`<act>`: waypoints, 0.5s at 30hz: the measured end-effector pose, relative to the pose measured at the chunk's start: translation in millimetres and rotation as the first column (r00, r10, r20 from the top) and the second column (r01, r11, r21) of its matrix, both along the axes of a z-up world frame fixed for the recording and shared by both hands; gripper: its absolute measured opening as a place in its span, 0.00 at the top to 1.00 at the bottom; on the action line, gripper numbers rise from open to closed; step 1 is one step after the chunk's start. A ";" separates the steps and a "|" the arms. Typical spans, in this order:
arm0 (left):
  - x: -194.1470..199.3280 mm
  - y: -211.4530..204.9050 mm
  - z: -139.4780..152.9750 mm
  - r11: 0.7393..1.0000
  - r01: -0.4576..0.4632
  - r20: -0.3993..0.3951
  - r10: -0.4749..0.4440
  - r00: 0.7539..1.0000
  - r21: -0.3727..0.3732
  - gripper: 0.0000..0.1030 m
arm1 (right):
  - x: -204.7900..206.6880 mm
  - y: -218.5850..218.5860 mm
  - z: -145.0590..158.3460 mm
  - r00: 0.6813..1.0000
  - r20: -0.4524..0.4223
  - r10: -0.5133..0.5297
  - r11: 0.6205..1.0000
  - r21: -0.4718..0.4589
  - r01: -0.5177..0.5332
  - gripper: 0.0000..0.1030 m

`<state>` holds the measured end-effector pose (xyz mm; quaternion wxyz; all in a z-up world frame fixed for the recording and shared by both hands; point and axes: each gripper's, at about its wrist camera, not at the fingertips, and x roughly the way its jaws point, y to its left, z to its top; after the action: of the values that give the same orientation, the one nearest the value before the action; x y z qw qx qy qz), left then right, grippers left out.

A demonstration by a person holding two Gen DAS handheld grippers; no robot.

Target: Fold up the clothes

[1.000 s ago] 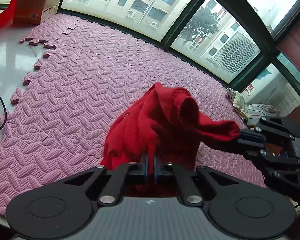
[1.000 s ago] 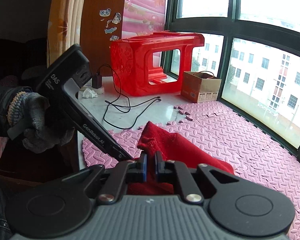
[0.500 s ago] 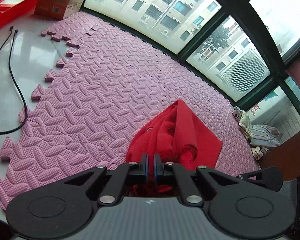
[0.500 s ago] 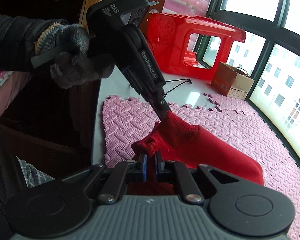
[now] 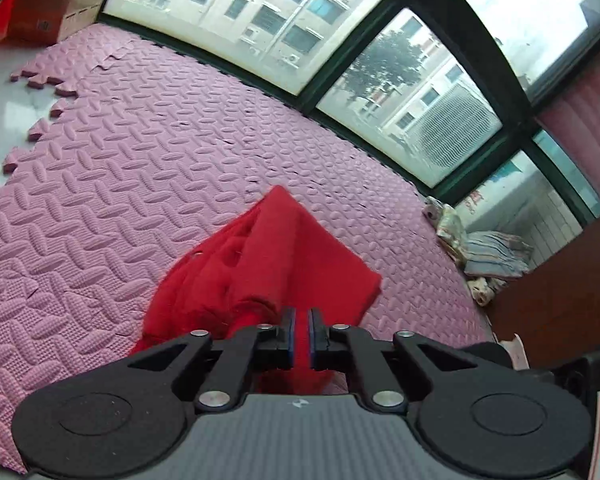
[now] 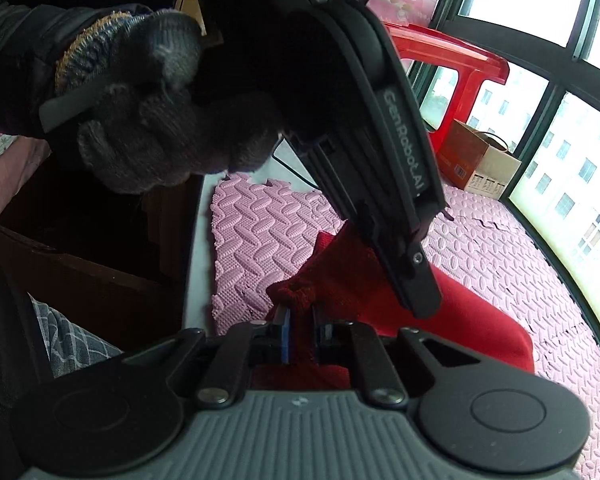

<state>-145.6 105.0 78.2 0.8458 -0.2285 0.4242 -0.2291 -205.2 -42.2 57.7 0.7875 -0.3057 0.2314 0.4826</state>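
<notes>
Red garment [image 5: 268, 264] is lying bunched on the pink foam mat [image 5: 140, 152], near the mat's 6 o'clock edge in the left wrist view; one edge is pinched in the left gripper [image 5: 301, 334], jaws nearly closed with red cloth between the pads; a ribbed cuff or hem is caught in the right gripper [image 6: 300, 330], whose jaws are just starting to part, cloth seemingly touched by the pads all the same. Both edges are judged to be held so the cloth can be spread or laid over for a fold; fold not yet formed, garment crumpled.

In the right wrist view the left gripper's body is seen at 12 to 3 o'clock, held by a gloved hand [image 6: 160, 120] at 10 o'clock; it is crossed over the garment and much of it is blocked from sight. Cardboard box [image 6: 480, 164] and red plastic stool [image 6: 460, 68] are noted at 2 o'clock, well apart; folded fabrics [image 5: 488, 248] at 3 o'clock in the left view, off the mat; windows behind. Mat beyond the garment is unobstructed.
</notes>
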 end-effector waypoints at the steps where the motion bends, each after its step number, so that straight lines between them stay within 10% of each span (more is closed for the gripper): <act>1: 0.5 5.8 -3.6 1.000 -0.022 -0.006 0.022 1.000 -0.003 0.93 | 1.1 -0.2 -0.8 1.000 -0.007 -0.003 1.000 0.004 0.003 0.90; 15: 1.5 23.3 -30.8 0.994 -0.097 -0.044 0.095 0.994 -0.057 0.96 | 24.8 -23.1 17.5 0.982 -0.160 -0.103 0.985 0.118 0.123 0.87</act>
<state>-144.2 128.3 47.4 0.8397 -0.2783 0.4232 -0.1957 -180.4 -65.3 75.3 0.8115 -0.2030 0.2769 0.4729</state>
